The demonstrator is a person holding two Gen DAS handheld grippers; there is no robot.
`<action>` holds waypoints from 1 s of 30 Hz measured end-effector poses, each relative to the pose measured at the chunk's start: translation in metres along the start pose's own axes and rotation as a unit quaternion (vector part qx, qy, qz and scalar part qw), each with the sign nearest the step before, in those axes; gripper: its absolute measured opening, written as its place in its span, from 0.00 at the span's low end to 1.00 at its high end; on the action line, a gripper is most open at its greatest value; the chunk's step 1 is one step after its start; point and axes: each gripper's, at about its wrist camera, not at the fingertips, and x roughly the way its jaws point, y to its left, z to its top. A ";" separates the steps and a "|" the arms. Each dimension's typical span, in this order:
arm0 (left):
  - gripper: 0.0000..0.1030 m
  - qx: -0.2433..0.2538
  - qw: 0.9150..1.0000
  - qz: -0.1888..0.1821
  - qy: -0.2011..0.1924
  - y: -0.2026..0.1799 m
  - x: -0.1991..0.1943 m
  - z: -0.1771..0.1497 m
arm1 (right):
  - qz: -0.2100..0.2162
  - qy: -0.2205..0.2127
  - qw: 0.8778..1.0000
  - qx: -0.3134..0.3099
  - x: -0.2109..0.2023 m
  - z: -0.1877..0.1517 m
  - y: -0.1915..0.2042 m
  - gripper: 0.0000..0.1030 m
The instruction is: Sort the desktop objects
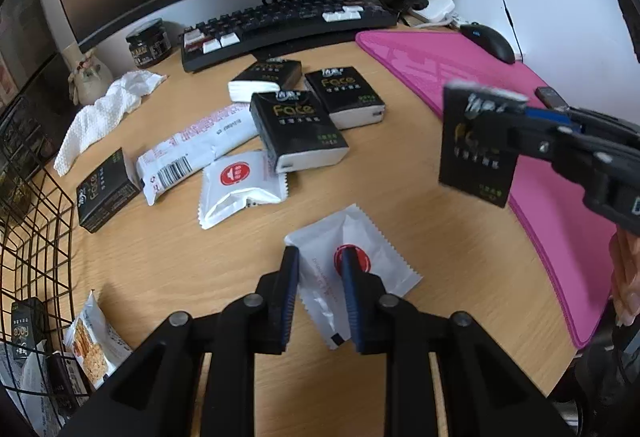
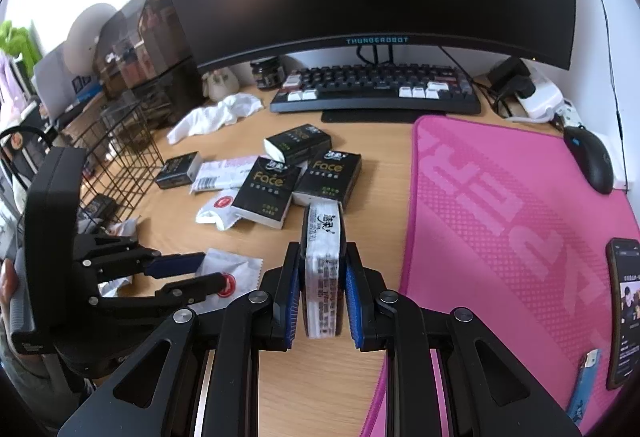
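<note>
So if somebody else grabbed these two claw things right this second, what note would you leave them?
Right gripper: shut on a black Face tissue pack, held clear of the desk.
Left gripper: open, its fingers either side of a white wet-wipe sachet lying on the desk; not gripped.
Wire basket at the left edge already holds one Face pack and some snack packets.
Left on the desk: four more Face packs, the nearest in the central pile, another white sachet, and a long white packet.
Suggested next: close on the sachet, then probably carry both items to the basket.
</note>
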 end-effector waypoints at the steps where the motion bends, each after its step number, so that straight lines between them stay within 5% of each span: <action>1: 0.22 -0.002 1.000 -0.001 -0.002 0.000 -0.001 0.000 | 0.000 0.000 1.000 0.000 0.000 0.000 0.000 0.20; 8: 0.21 -0.004 1.000 -0.002 -0.013 0.002 -0.008 0.000 | 0.002 0.001 1.000 -0.002 0.001 -0.001 0.002 0.20; 9: 0.26 -0.001 1.000 0.003 -0.022 0.002 -0.011 0.000 | 0.003 0.002 1.000 -0.003 0.001 -0.001 0.002 0.20; 13: 0.71 0.021 0.999 0.016 -0.044 -0.001 -0.016 0.002 | 0.004 0.002 1.000 -0.003 0.002 -0.001 0.002 0.20; 19: 0.73 0.043 0.999 0.000 -0.032 -0.009 -0.013 0.001 | -0.001 0.000 1.000 0.007 0.000 0.000 -0.004 0.20; 30: 0.73 -0.002 1.000 -0.027 0.012 -0.019 0.003 -0.001 | -0.003 0.004 1.000 0.000 0.003 -0.002 0.000 0.20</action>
